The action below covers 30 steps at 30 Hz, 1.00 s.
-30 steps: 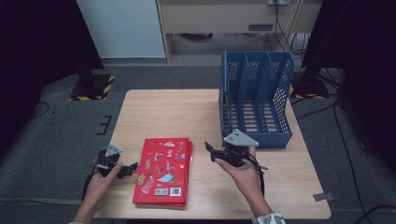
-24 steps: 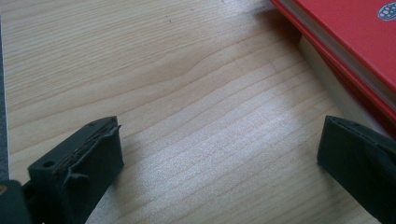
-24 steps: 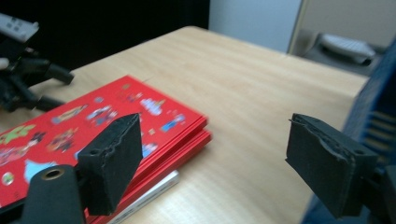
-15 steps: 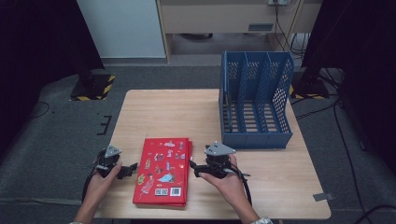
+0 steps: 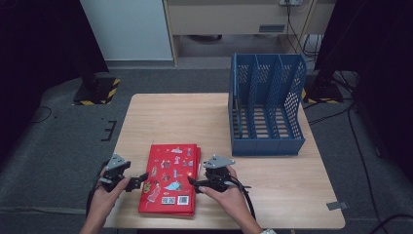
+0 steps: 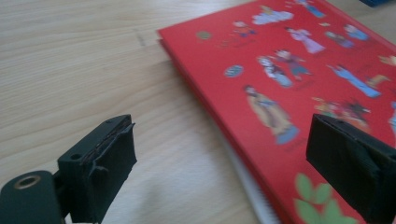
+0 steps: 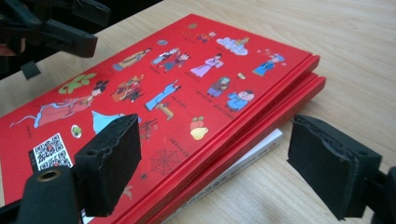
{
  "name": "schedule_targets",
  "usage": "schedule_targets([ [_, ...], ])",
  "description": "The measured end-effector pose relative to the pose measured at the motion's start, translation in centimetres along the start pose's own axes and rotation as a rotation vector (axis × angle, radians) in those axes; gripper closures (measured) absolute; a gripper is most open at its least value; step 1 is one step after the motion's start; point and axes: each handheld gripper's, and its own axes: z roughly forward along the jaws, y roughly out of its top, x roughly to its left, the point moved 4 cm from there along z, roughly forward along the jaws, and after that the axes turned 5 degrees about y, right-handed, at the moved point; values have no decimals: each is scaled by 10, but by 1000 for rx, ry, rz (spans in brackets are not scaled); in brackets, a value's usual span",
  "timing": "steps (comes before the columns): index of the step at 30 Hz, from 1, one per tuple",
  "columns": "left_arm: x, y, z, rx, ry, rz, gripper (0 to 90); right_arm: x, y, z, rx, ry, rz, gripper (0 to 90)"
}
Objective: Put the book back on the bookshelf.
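QR code on red book (image 5: pixel 170 178)

Setting: a lab or recording room. I note grey carpet floor (image 5: pixel 58 146), black stand bases with hazard-striped tape (image 5: pixel 97 90), trailing cables (image 5: pixel 360 146), a plain wooden desk (image 5: pixel 160 117), and a blue file rack (image 5: pixel 265 105).

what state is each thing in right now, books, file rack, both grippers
red books: closed, stacked flat on the table, not gripped
blue file rack: upright, slots empty
left gripper: open, at the stack's left edge, jaws have just been closing, nothing clamped
right gripper: open, at the stack's right edge
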Motion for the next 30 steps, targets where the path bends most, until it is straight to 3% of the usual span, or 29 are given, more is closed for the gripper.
schedule_targets([
  [3,-8,-1,6,32,-3,25,95,1,-3,2,14,3,-3,170],
  [9,-13,-3,15,54,-47,2,108,3,-8,8,47,23,-9,155],
  [10,-16,-3,17,53,-81,-11,127,4,-9,10,56,28,-9,154],
  [12,-17,-2,17,56,-88,-8,144,5,-11,11,65,34,-9,153],
  [14,-20,-1,18,54,-125,-15,182,4,-12,11,70,33,-11,152],
  [23,-24,1,17,51,-102,29,231,2,-16,14,86,41,10,151],
  [30,-31,4,21,39,-130,43,260,-1,-18,15,90,51,36,145],
])
